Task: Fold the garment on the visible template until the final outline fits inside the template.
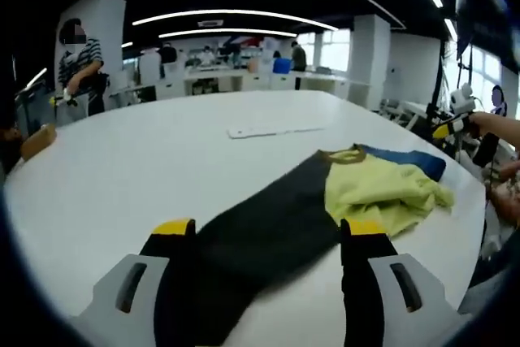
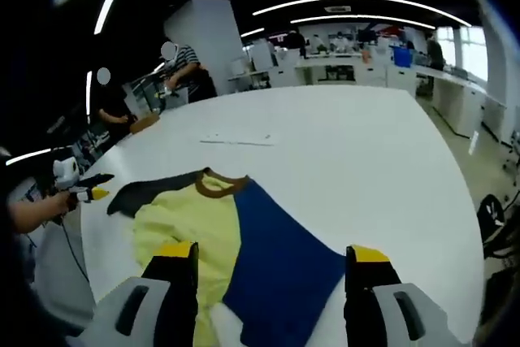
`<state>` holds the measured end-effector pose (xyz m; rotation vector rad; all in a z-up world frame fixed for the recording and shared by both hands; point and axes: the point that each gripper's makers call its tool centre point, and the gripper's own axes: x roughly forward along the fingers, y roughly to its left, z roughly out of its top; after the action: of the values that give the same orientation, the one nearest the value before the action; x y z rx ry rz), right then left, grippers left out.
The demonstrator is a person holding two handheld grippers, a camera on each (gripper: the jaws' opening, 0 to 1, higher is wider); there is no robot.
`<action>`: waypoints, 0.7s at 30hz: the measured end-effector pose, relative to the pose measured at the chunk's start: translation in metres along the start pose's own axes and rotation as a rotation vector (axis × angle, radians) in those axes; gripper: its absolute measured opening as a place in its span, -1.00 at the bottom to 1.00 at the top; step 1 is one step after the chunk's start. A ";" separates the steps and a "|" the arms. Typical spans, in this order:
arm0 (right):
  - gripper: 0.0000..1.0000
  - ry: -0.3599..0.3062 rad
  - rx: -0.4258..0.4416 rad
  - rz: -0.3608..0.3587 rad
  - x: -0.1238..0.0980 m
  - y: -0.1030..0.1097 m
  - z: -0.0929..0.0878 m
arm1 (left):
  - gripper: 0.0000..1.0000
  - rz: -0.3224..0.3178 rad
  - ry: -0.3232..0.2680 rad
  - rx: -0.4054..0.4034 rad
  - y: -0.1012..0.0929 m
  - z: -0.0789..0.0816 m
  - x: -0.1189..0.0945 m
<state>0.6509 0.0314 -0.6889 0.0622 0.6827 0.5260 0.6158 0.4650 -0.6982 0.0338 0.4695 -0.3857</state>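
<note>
Plainly, garment: tri-colour cloth shirt (image 1: 325, 201), dark grey, pale yellow and blue, lies rumpled on the white table (image 1: 146, 152).
Axis: running away from both tools.
Left gripper (image 1: 268, 237): jaws apart, dark sleeve between them.
Right gripper (image 2: 268, 259): jaws apart, straddling blue panel.
Template: thin white sheet (image 1: 272, 129) well beyond.

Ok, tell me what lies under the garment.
The garment lies on the white table; bare tabletop shows around it. Whatever is directly beneath it, template included, is covered. A flat white sheet lies apart, farther back.
</note>
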 end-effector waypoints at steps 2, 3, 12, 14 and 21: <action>0.51 -0.005 -0.014 0.023 -0.002 0.010 0.000 | 0.42 -0.033 0.001 0.006 -0.014 -0.002 -0.001; 0.53 -0.004 -0.021 0.037 -0.003 0.015 -0.002 | 0.43 -0.041 0.004 0.013 -0.018 -0.003 -0.001; 0.65 0.031 -0.102 0.116 -0.012 0.052 -0.022 | 0.38 -0.142 0.009 0.077 -0.063 -0.009 -0.002; 0.65 0.038 -0.120 0.127 -0.013 0.057 -0.028 | 0.37 -0.161 0.008 0.072 -0.074 -0.011 -0.004; 0.61 0.071 -0.163 0.168 -0.018 0.073 -0.055 | 0.11 -0.235 0.045 0.123 -0.114 -0.031 -0.009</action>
<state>0.5729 0.0793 -0.7050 -0.0529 0.7055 0.7467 0.5524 0.3659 -0.7157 0.1069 0.4953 -0.6450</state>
